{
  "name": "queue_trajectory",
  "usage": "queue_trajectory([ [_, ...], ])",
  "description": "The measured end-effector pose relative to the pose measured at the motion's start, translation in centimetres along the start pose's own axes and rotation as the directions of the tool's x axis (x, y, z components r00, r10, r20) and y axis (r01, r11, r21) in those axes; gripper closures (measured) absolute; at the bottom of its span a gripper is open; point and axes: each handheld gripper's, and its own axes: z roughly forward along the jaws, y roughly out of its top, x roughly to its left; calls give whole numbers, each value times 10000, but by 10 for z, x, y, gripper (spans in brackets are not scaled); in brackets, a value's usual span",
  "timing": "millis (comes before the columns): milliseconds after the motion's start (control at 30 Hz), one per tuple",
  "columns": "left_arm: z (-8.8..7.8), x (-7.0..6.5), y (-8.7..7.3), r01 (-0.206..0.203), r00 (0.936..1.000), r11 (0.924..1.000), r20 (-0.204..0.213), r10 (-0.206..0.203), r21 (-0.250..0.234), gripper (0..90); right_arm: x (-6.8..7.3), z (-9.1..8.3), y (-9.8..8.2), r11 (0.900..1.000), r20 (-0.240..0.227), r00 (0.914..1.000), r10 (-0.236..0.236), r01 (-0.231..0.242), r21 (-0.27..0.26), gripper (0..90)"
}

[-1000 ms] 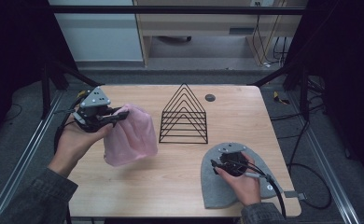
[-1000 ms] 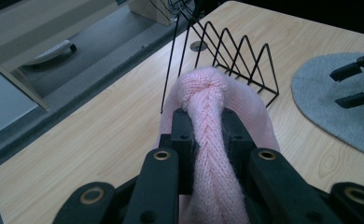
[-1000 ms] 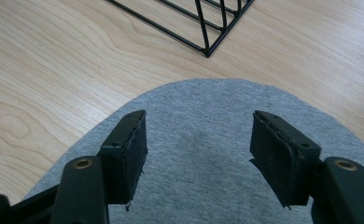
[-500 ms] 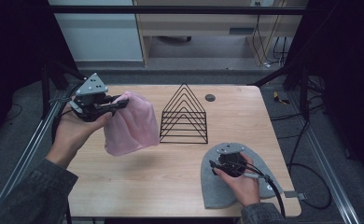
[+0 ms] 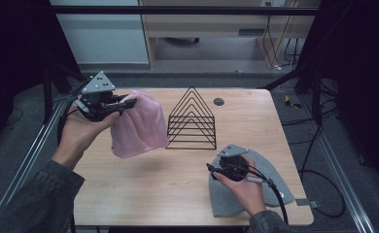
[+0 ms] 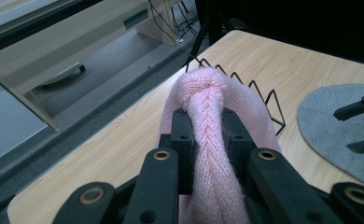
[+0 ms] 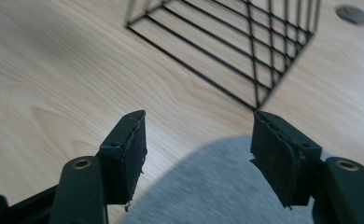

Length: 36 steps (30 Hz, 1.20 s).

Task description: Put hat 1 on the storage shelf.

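A pink knitted hat (image 5: pixel 139 127) hangs in the air over the left part of the table, next to a black wire rack (image 5: pixel 192 120). My left gripper (image 5: pixel 124 104) is shut on a bunched fold of that pink hat (image 6: pixel 207 140), whose knit is squeezed between the two jaws. A grey knitted hat (image 5: pixel 270 187) lies flat at the table's front right. Just above its near edge my right gripper (image 5: pixel 213 171) stands open, nothing between its fingers (image 7: pixel 129 154), and the grey hat (image 7: pixel 217 191) shows below them.
The wire rack (image 7: pixel 245 42), a row of triangular frames, stands in the middle of the wooden table (image 5: pixel 178 194). A round cable hole (image 5: pixel 218 101) lies behind it. Metal frame rails run along both table sides, and a cable trails off the front right.
My left hand has lifted the pink hat a little higher off the table. The right gripper has shifted slightly up and leftward over the grey hat's edge.
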Motion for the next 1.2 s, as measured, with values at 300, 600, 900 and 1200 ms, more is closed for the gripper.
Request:
queue_trajectory([
  [300, 3, -5, 10, -55, 9999, 9999, 94, 56, -128, 783, 29, -7, 52, 9967, -1179, 9904, -725, 676, -453, 374],
  [600, 1, -12, 20, -145, 9997, 9995, 187, 151, -293, 783, 49, -8, 95, 9893, -1666, 9768, -1345, 1229, -782, 398],
  [900, 0, -17, 23, -241, 9990, 9992, 380, 253, -329, 782, 54, 2, 115, 9895, -1849, 9734, -1352, 1231, -756, 418],
  [1200, 4, -17, 24, -46, 9984, 9990, 556, 70, -440, 780, 50, 21, 125, 9935, -2263, 9679, -1091, 990, -557, 484],
])
